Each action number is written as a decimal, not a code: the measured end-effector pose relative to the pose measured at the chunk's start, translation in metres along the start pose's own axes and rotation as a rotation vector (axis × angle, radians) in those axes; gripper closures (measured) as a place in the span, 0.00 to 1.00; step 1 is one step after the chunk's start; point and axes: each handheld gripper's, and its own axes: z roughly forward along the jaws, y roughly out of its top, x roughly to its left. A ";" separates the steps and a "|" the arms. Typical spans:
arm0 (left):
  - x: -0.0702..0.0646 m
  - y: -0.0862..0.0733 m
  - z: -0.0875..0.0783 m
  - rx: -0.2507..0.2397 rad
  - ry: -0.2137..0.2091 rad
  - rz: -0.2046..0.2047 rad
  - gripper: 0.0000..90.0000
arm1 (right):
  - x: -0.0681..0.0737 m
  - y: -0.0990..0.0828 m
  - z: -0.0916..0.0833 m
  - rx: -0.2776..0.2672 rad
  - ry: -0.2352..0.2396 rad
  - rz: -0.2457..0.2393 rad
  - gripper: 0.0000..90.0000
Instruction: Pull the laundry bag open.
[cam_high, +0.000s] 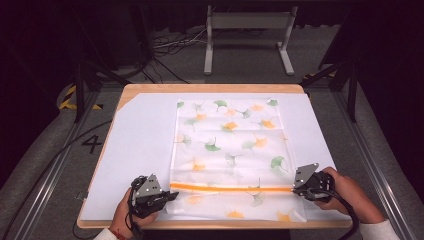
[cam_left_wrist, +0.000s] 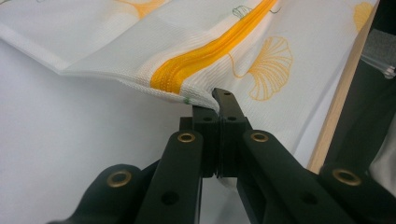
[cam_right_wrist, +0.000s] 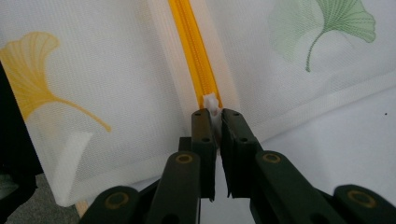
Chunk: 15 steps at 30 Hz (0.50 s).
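A white mesh bag (cam_high: 227, 150) printed with green and orange ginkgo leaves lies flat on the table. An orange zipper (cam_high: 230, 188) runs across its near end. My left gripper (cam_high: 172, 194) is shut on the bag's left edge just beside the zipper's end, and the left gripper view shows the jaws pinching the cloth (cam_left_wrist: 215, 105) and lifting that edge slightly. My right gripper (cam_high: 295, 189) is at the zipper's right end. In the right gripper view its jaws (cam_right_wrist: 214, 116) are shut on the small white zipper pull (cam_right_wrist: 211, 103).
The bag rests on a white sheet (cam_high: 135, 150) covering a wooden table (cam_high: 210, 88), whose front edge (cam_high: 215, 223) lies just below both hands. On the floor behind are a white metal stand (cam_high: 247, 22) and cables (cam_high: 170, 47).
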 end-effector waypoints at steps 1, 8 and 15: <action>0.000 0.000 0.000 0.001 0.000 0.001 0.98 | 0.000 0.000 0.000 0.002 0.001 0.007 0.94; 0.000 0.000 0.000 -0.001 -0.003 0.001 0.98 | 0.000 -0.002 0.000 0.010 -0.008 0.004 0.94; -0.001 0.000 0.000 -0.001 -0.006 0.000 0.98 | -0.001 -0.005 -0.001 -0.002 -0.005 0.017 0.94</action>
